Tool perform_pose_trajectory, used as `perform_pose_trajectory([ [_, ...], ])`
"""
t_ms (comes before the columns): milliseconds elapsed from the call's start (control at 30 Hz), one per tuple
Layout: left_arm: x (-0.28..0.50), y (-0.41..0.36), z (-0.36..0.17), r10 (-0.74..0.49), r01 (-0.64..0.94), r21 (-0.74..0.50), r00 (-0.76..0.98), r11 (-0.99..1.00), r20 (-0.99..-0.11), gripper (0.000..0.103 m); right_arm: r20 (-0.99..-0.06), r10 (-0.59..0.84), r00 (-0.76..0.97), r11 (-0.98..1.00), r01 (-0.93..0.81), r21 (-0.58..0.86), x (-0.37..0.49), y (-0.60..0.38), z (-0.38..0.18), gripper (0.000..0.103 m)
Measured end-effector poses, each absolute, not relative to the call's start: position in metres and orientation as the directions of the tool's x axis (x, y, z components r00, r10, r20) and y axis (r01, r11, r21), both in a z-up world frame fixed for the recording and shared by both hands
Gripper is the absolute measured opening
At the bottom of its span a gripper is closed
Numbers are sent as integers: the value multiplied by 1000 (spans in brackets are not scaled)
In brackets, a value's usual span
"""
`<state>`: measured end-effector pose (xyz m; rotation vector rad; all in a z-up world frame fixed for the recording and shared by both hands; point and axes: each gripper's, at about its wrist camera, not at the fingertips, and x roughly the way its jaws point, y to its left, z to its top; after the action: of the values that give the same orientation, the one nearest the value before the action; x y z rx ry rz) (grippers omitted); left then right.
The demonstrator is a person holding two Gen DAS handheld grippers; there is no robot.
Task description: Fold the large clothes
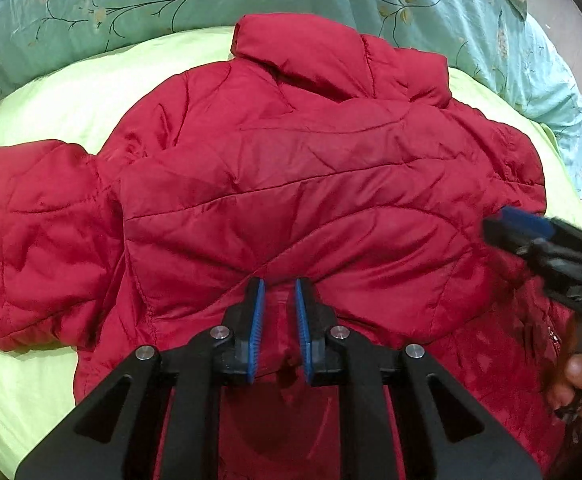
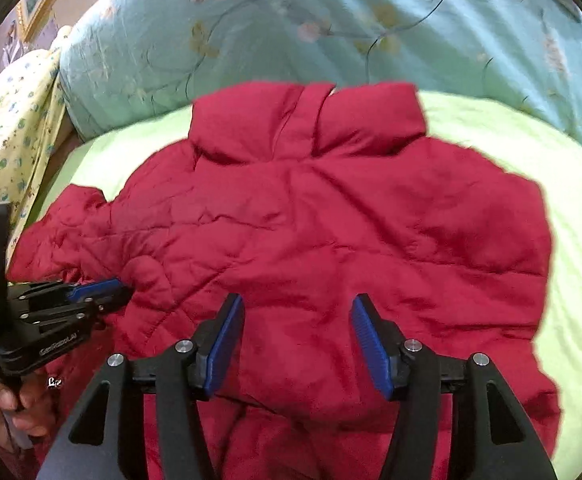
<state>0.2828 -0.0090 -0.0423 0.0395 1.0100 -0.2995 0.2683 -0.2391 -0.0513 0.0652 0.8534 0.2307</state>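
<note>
- Your left hand-held gripper (image 1: 279, 284) pinches a fold of the red jacket (image 1: 291, 168) on the bed (image 1: 51, 92).
- Your right hand-held gripper (image 2: 298, 300) hovers wide open, holding nothing.

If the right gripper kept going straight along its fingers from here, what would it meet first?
The right gripper is open, with the red jacket directly ahead between its fingers. Going straight on, it would most likely meet the jacket's quilted back panel first, well short of the collar. How close it already is cannot be judged from these views.
</note>
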Motion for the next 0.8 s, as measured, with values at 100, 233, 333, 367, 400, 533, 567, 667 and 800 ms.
perform_pose_trajectory([
  [100,281,-2,-46,-261,263,-144,490,954,-832,14,-788,198,582,979,-158,130,282,-237,-77,60],
  [233,278,9,-51,-306,255,-203,484,946,-819,14,-788,203,582,978,-157,136,288,-237,-86,61],
  [333,277,14,-47,-328,240,-238,475,941,-817,14,-789,190,584,980,-159,118,288,-235,-85,61],
  [367,274,17,-45,-341,235,-257,471,938,-814,14,-789,194,584,980,-158,123,288,-235,-85,61],
  [400,270,23,-41,-361,224,-287,466,931,-808,14,-787,202,582,978,-157,135,289,-237,-84,61],
  [533,254,54,-29,-389,165,-355,489,920,-781,24,-784,214,583,976,-156,151,286,-239,-84,61],
  [567,250,63,-27,-383,146,-361,502,921,-775,32,-781,216,586,976,-155,154,283,-241,-83,61],
  [667,236,96,-24,-333,60,-361,548,931,-768,64,-767,225,601,974,-147,171,275,-245,-75,61],
  [800,228,130,-31,-328,-19,-410,564,912,-758,66,-734,257,629,966,-173,190,260,-245,-58,61],
])
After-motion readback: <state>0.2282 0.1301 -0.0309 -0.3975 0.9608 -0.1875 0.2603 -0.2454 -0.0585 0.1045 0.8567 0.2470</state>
